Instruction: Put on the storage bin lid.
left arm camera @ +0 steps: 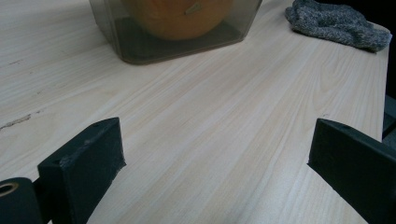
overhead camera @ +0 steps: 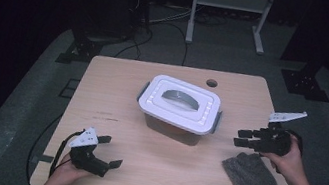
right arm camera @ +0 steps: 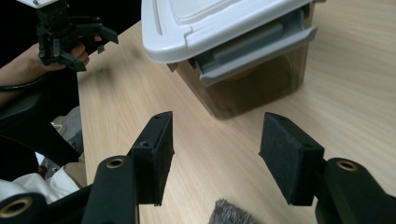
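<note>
Wooden table (overhead camera: 117, 89) – one lidded box (overhead camera: 179, 104), one grey cloth (overhead camera: 252, 181); two tongs, left (overhead camera: 107, 150) and right (overhead camera: 240, 137) – both apart, empty.

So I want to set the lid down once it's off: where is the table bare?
The widest bare wood lies left of the white-lidded clear plastic box, up to the table's left edge. A second patch lies in front of the box, between the left claw and the grey knitted cloth. The right side is crowded by that cloth and the right claw.

White-lidded box (overhead camera: 181, 106), speckled grey cloth (overhead camera: 252, 181), pale wood table (overhead camera: 116, 94)
</note>
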